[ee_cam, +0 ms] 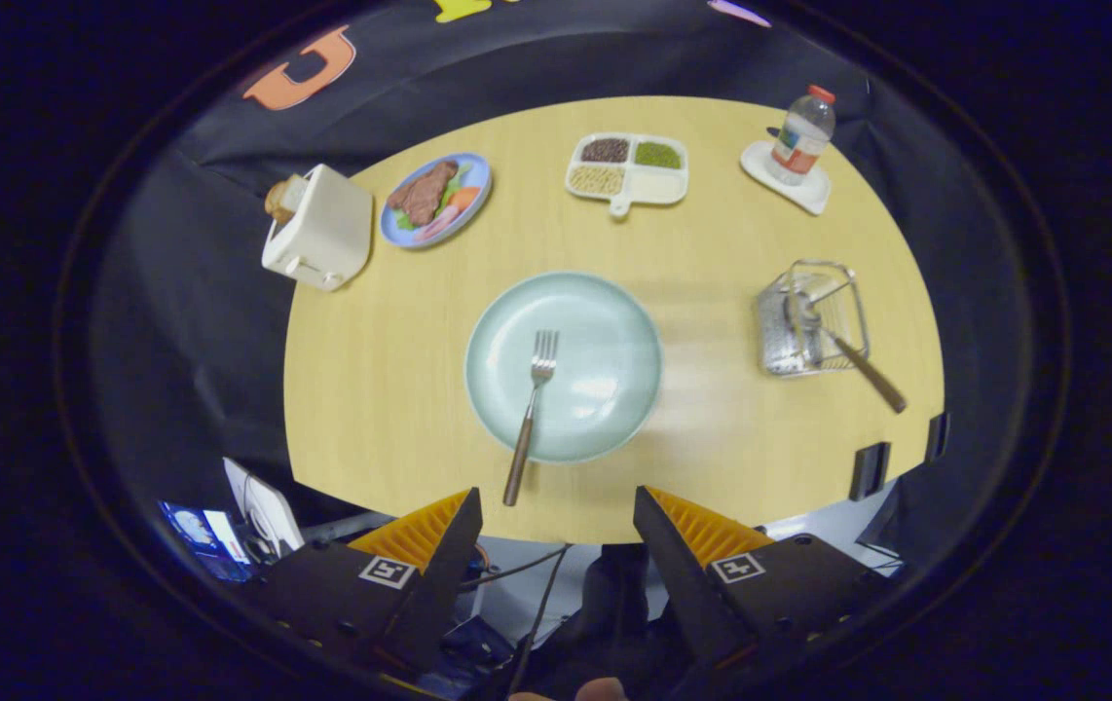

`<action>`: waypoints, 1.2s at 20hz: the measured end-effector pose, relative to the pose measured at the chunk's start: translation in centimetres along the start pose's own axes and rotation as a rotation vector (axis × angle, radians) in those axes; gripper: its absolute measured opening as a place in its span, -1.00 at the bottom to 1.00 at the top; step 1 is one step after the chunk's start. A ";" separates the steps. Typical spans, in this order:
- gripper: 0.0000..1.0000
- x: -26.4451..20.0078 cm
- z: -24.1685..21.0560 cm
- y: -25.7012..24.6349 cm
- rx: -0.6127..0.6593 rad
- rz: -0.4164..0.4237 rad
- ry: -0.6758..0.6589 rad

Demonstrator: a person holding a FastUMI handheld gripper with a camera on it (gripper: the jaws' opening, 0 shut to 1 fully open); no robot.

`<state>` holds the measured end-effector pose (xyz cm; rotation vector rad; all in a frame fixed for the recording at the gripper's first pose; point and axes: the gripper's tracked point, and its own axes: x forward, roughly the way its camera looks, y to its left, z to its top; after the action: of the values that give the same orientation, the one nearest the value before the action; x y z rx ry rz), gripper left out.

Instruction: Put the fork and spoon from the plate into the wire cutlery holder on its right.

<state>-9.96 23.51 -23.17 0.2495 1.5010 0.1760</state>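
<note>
- I have the gripper [556, 511] hanging above the near edge of the tabletop [712, 428], its jaws spread wide with nothing between them.
- The plate [605, 341] sits at 12 o'clock from the jaws, just beyond the fingertips, near the middle of the tabletop.
- The fork [531, 414] lies on the plate's left half, tines pointing away from me toward 12 o'clock, its brown handle running back over the near rim and ending close to my left finger [449, 545].
- The wire cutlery holder [811, 318] stands at about 2 o'clock from the jaws, well apart from the plate on its right.
- The spoon [843, 346] is already in the holder: I see its bowl inside the wire and its brown handle sticking out over the edge toward 4 o'clock.
- At 11 o'clock, far side of the tabletop, I see a white toaster [320, 239] with a slice in it, and just beside it a blue plate of food [436, 198].
- At 12 o'clock beyond the plate sits a white divided tray [627, 171] with beans in its compartments.
- At 1 o'clock a bottle [801, 134] with a red cap stands upright on a white coaster [790, 183].
</note>
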 end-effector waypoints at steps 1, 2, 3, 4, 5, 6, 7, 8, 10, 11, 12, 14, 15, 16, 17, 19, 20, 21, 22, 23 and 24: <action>0.88 1.2 -0.6 0.8 0.010 -0.001 0.013; 0.88 2.4 -1.2 1.6 0.022 -0.004 0.025; 0.88 3.6 -1.6 2.3 0.032 -0.004 0.031; 0.88 4.7 -1.7 2.8 0.038 -0.012 0.035; 0.87 5.7 -1.8 3.1 0.047 -0.026 0.034; 0.87 6.8 -1.8 3.3 0.057 -0.038 0.033; 0.87 7.8 -2.0 3.5 0.058 -0.053 0.036; 0.88 8.7 -2.1 3.4 0.060 -0.068 0.038; 0.87 10.2 -2.4 3.4 0.069 -0.092 0.050; 0.87 11.0 -2.9 3.9 0.079 -0.092 0.054; 0.61 11.7 -3.0 3.8 0.085 -0.104 0.058; 0.31 12.6 -2.8 3.7 0.076 -0.114 0.060; 0.38 12.8 -2.3 3.5 0.070 -0.127 0.052; -0.01 13.0 -1.7 2.6 0.075 -0.144 0.052; -0.40 13.3 -1.6 2.4 0.083 -0.147 0.055; -0.50 13.5 -1.3 2.1 0.068 -0.151 0.076; -0.48 14.7 -1.7 1.8 0.074 -0.158 0.079; -0.80 12.7 -1.4 2.3 0.069 -0.141 0.092; -0.80 12.6 -1.5 1.9 0.062 -0.137 0.096; -0.98 12.6 -1.8 2.1 0.067 -0.121 0.102; -0.99 12.4 -2.1 2.2 0.069 -0.102 0.112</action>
<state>-11.18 29.03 -34.58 0.2206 1.6285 0.0577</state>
